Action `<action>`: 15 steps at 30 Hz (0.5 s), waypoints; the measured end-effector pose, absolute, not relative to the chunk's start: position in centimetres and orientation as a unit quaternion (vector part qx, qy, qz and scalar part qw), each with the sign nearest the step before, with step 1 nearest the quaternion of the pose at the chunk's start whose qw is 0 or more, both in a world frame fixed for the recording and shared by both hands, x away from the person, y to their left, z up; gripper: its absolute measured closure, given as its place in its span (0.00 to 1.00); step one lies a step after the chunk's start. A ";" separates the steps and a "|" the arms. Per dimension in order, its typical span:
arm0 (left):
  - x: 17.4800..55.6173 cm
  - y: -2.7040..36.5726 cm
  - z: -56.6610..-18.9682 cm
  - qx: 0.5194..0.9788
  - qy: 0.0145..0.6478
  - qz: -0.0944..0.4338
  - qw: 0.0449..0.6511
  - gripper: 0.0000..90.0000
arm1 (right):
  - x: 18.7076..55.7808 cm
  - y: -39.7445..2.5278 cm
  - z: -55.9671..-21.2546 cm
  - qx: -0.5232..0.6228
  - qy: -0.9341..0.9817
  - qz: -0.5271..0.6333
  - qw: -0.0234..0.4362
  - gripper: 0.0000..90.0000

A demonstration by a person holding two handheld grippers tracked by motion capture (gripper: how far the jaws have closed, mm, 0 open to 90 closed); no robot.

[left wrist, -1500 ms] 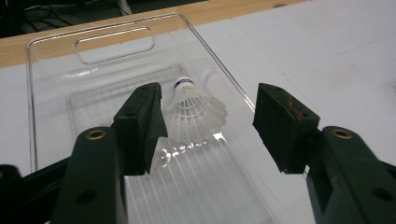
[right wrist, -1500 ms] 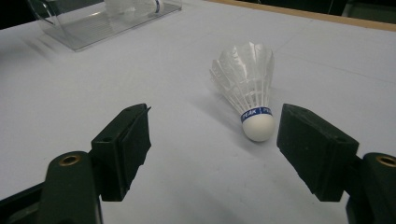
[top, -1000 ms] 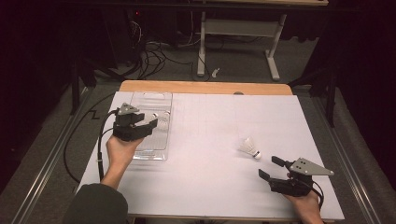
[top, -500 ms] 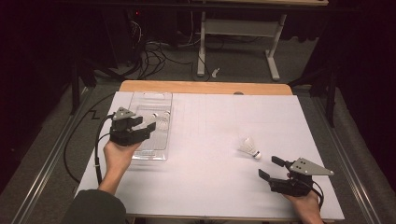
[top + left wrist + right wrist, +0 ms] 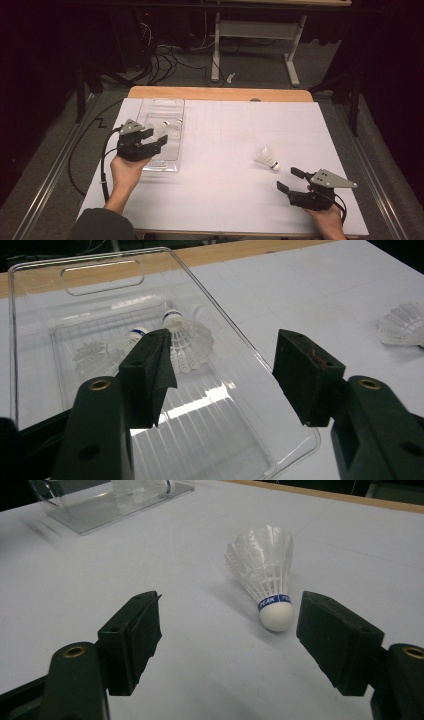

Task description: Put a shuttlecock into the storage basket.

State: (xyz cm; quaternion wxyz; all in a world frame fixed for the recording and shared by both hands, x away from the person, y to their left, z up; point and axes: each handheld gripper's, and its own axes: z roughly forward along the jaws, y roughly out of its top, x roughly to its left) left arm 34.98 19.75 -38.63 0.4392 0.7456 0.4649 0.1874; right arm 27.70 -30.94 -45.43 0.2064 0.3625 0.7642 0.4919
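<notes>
Shuttlecocks are the things in hand: two lie inside a clear tray (image 5: 172,111) at the left of the worktop (image 5: 225,200), and one lies loose at the right. A black cable (image 5: 102,165) loops off the worktop's left edge from the left tongs (image 5: 152,140). Those tongs hover over the near half of the tray, jaws spread wide with nothing between them. In the left gripper view the two shuttlecocks in the tray (image 5: 185,340) lie side by side toward its far end, white feathers touching, blue-banded corks pointing away; the left jaw stands in front of part of them. The tray has a cut-out handle (image 5: 102,276) at its far rim, and its near corner sits just under the right jaw.

Between the tray and the loose shuttlecock (image 5: 266,158) the white worktop is bare, with a strip of wood (image 5: 220,93) along its far edge. The loose shuttlecock lies on its side, well apart from the tray. The right tongs (image 5: 290,181) rest low near the worktop's front right corner, just short of it, jaws wide apart and holding nothing. In the right gripper view the shuttlecock (image 5: 265,575) lies ahead of the jaws, closer to the right one, cork toward the camera, feathers away; nothing lies between it and the tongs.

Beyond the worktop, cables (image 5: 165,60) trail on the floor beside a white stand (image 5: 255,35).
</notes>
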 end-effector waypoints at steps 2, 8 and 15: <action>34.8 19.7 -38.7 0.746 0.463 0.187 0.441 0.45 | 27.7 -30.9 -45.4 0.362 0.764 0.492 0.207 0.29; 34.4 19.6 -38.7 0.746 0.459 0.186 0.446 0.45 | 27.7 -30.9 -45.4 0.362 0.764 0.492 0.206 0.29; 34.0 19.6 -38.9 0.746 0.456 0.187 0.447 0.45 | 27.7 -30.9 -45.4 0.362 0.764 0.492 0.207 0.29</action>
